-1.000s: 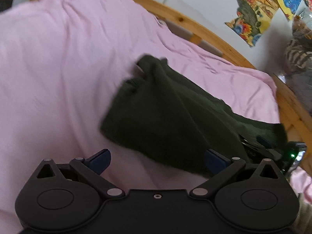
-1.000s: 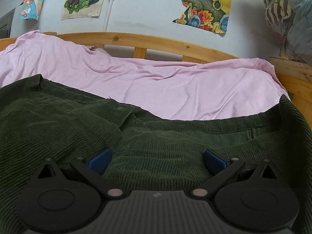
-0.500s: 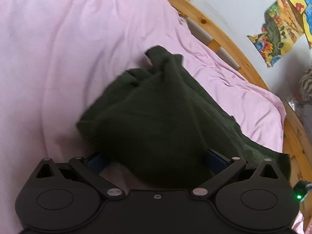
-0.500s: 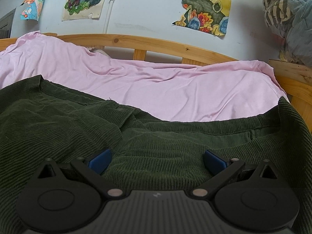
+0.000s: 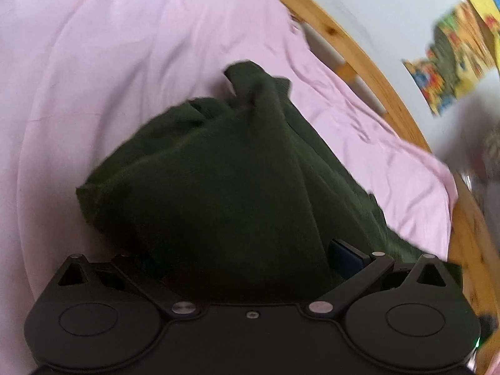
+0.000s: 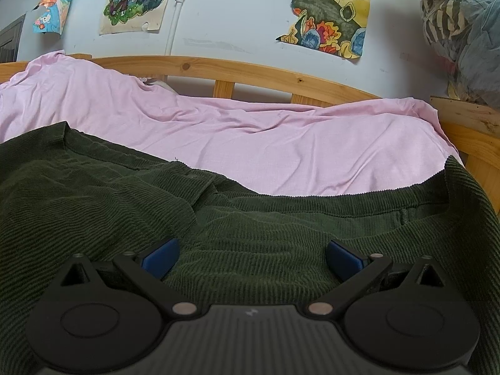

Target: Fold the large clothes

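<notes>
**Q:** How far along is the fold? Hard to judge from two wrist cams.

**A:** Early, I'd say. The dark green corduroy garment (image 6: pixel 250 234) lies on the bed's pink sheet (image 6: pixel 281 143), near the front edge, with the wooden bed rail (image 6: pixel 281 78) and the posters (image 6: pixel 325 9) on the far wall behind it. In the right view it's mostly spread out and rumpled, with one flap lapped over on the left and no neat rectangle in sight. In the left view it's bunched into a loose heap with a peak at the far end. So maybe one rough fold is started, and the flattening and squaring are all still to do.

**Q:** Which way does it run?

**A:** In the right view the long axis goes left to right across the bed, roughly parallel to the rail, and its far hem faces the wall.

**Q:** And the tools?

**A:** The right tool (image 6: pixel 250 257) has its blue pads (image 6: pixel 161 256) spread wide apart, with cloth lying between them but not pinched. The left tool (image 5: pixel 247 259) also looks spread, and the garment mounds up over the gap, hiding most of the left pad. That view is blurry, but nothing looks clamped.
</notes>
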A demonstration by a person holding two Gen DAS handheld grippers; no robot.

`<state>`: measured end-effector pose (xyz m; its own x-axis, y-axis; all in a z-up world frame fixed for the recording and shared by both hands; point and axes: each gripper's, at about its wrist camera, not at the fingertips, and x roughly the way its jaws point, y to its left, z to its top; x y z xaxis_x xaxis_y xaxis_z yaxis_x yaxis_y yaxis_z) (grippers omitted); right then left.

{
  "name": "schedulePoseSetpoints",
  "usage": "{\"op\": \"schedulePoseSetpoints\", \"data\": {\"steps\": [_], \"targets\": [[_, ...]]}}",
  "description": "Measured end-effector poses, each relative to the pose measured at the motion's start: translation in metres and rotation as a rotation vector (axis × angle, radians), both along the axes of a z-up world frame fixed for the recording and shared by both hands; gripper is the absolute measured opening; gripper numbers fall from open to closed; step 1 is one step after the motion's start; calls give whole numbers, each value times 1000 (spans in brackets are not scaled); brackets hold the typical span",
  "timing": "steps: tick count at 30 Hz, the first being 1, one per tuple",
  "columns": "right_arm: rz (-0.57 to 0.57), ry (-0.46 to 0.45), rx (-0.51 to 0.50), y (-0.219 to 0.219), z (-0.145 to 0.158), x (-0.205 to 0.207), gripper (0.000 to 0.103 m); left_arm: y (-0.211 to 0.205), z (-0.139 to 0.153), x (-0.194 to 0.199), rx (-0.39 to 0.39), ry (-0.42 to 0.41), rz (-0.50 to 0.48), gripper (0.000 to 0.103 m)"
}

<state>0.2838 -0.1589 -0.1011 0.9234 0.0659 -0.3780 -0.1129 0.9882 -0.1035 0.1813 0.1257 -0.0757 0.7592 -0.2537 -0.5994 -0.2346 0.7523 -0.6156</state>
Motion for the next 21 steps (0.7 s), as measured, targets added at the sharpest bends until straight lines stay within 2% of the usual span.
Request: {"op": "schedulePoseSetpoints", "data": {"steps": [4, 5, 7, 8, 9, 11, 12, 14, 17, 21], "targets": [[3, 4, 6, -1, 0, 0, 103, -9, 2, 6, 54, 7, 26, 101], [2, 5, 6, 0, 0, 1, 103, -12, 4, 7, 76, 12, 38, 96], [2, 11, 6, -1, 2, 1, 103, -15, 9, 5, 105, 13, 61, 81], [2, 14, 7, -1, 3, 1, 103, -15, 12, 5, 110, 7, 65, 66], [1, 20, 10, -1, 4, 1, 103, -14, 15, 5, 113, 1, 62, 57], [-3, 31, 29, -3, 8, 0, 103, -16, 23, 6, 138, -25, 50, 25], [-5, 37, 42, -5, 9, 0, 103, -17, 28, 6, 167, -39, 42, 18], [-11, 54, 69, -9, 12, 0, 103, -27, 46, 8, 229, -91, 18, 13], [-13, 73, 117, -17, 17, 0, 103, -45, 75, 10, 277, -203, -50, 10], [-32, 43, 178, -36, 34, -4, 103, -92, 116, 17, 444, -358, -236, 10]]}}
